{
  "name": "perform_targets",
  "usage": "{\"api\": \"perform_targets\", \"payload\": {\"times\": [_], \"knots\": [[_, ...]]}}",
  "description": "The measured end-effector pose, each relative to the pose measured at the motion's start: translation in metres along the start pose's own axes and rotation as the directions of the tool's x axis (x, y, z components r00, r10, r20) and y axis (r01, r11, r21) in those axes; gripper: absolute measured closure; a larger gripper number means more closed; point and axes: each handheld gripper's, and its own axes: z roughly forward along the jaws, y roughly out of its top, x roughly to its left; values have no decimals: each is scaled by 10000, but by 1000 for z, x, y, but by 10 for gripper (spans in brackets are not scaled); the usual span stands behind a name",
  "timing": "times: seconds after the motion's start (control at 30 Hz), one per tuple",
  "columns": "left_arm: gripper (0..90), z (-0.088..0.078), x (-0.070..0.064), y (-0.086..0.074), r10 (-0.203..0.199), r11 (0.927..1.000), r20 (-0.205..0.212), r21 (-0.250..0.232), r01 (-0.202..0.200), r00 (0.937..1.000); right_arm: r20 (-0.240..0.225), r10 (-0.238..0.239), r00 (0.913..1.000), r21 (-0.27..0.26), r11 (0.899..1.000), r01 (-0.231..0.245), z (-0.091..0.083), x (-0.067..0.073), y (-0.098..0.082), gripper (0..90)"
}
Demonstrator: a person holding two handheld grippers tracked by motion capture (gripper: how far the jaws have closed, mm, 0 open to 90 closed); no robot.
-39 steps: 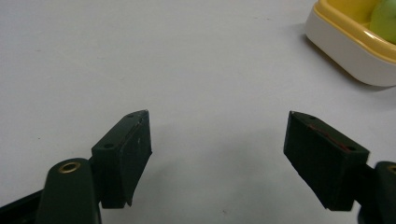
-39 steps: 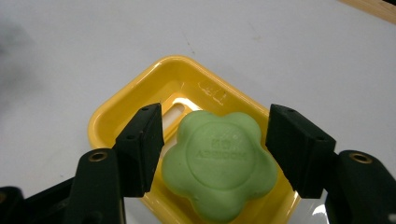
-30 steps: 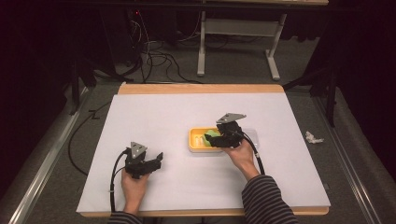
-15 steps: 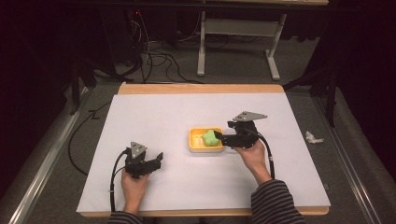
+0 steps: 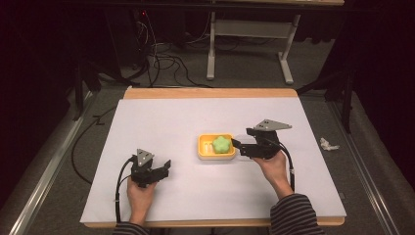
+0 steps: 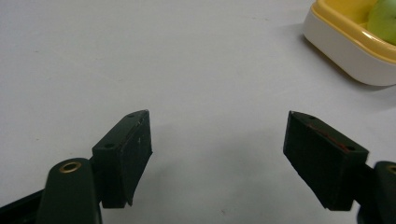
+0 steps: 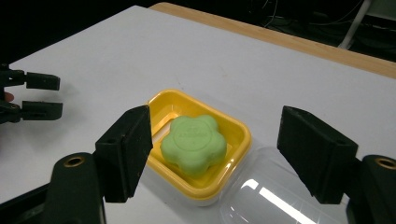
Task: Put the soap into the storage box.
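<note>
A yellow tray (image 5: 204,149) sits mid-table with a green flower-shaped block (image 5: 221,144) lying flat in it. My right gripper (image 5: 240,146) is just right of the tray, open, its jaws pointing left at it with nothing between them. In the right gripper view the block (image 7: 194,144) rests inside the tray (image 7: 236,128), beyond the open right gripper (image 7: 215,126). My left gripper (image 5: 165,169) rests open on the white table surface at the front left. The left gripper view shows it (image 6: 217,130) wide open over bare table, with the tray (image 6: 343,44) and block (image 6: 385,21) at top right.
A clear plastic lid (image 7: 273,196) lies against the tray's near side under my right gripper. The table's wooden far edge (image 5: 210,93) runs across the back. A crumpled white scrap (image 5: 329,144) lies off the table's right side. Cables and a desk frame (image 5: 249,44) stand on the floor behind.
My right gripper drew back to the right, off the tray, leaving the green block lying in the tray. The left gripper stayed put.
</note>
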Motion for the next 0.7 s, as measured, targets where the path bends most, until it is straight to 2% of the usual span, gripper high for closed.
{"api": "perform_targets", "payload": {"times": [0.7], "knots": [[242, 0, 0, 0, 60, 10000, -29, 61, -60, 10000, 370, 200, 9991, -470, 9987, -183, -32, -7, -13, 264]]}}
